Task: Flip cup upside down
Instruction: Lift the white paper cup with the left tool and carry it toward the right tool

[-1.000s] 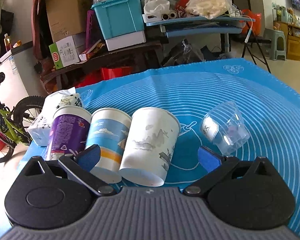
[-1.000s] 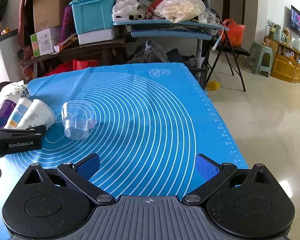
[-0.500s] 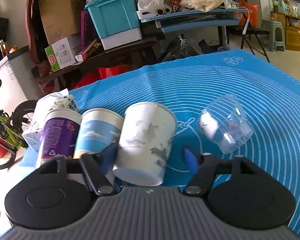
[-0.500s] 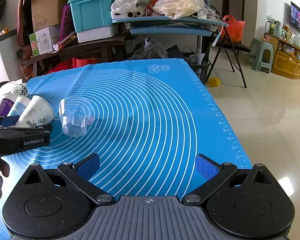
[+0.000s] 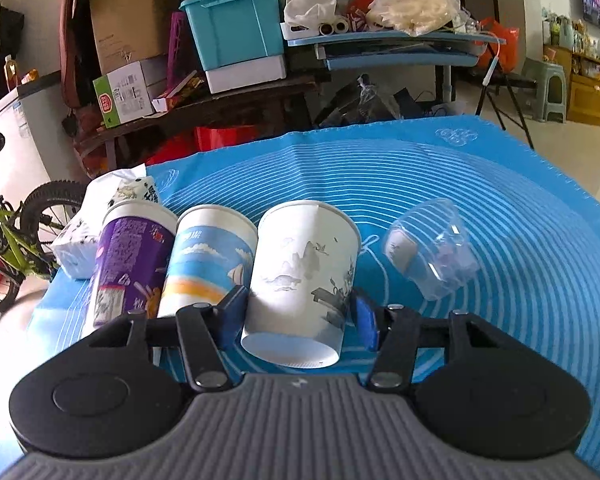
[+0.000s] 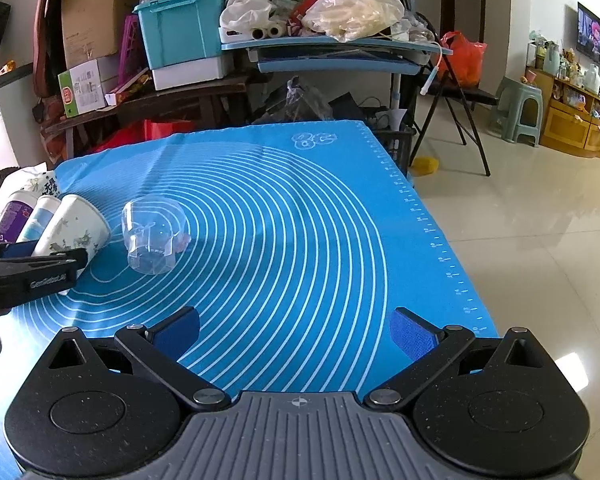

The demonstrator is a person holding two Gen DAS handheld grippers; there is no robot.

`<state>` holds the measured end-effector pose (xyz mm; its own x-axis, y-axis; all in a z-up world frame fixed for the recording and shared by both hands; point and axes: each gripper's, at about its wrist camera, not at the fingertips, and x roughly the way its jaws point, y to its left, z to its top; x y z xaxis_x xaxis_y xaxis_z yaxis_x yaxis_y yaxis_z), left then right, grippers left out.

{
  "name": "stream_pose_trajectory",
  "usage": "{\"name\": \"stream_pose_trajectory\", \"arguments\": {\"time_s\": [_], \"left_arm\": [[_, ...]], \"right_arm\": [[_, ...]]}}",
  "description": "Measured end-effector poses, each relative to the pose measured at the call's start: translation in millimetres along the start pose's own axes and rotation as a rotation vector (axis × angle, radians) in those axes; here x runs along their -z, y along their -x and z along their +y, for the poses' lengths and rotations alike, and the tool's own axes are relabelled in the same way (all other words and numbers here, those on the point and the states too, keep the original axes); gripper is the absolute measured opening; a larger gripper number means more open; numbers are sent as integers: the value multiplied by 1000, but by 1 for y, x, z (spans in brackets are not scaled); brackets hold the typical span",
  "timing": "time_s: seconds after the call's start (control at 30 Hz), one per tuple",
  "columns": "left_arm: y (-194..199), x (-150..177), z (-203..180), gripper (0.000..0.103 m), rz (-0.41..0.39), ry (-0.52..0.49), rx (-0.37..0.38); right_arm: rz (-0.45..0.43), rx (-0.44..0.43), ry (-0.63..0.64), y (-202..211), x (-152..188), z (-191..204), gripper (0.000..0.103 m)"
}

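A white paper cup with a grey landscape print point(image 5: 304, 276) lies tilted on the blue mat point(image 5: 420, 184), base toward the camera. My left gripper point(image 5: 298, 312) is shut on this cup near its base, blue pads against both sides. The cup also shows in the right wrist view point(image 6: 74, 230), with the left gripper's finger point(image 6: 32, 272) beside it. My right gripper point(image 6: 296, 332) is open and empty above the mat's near edge.
A blue-and-orange cup point(image 5: 208, 260) and a purple cup point(image 5: 128, 264) lie left of the white one. A clear plastic cup point(image 5: 432, 252) lies to its right. A tissue pack point(image 5: 100, 216) sits at the mat's left edge. Cluttered shelves stand behind; the table's right edge point(image 6: 432, 232) drops off to the floor.
My left gripper moved forward around the white cup and closed its fingers on it. The right gripper stayed open and nearly still.
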<state>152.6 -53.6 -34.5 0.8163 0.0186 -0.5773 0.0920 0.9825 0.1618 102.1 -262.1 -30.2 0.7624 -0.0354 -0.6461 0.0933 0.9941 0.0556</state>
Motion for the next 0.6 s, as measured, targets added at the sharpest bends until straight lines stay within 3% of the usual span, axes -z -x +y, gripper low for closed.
{"name": "stream_pose_trajectory", "arguments": {"time_s": [0.43,0.6], "left_arm": [[72,20,-1,58,21,88,122],[80,33,-6,58,65,138,163]], "right_arm": [[-14,-32,21,34,11,9,103],[-5,-42,50,50,22,16,103]]}}
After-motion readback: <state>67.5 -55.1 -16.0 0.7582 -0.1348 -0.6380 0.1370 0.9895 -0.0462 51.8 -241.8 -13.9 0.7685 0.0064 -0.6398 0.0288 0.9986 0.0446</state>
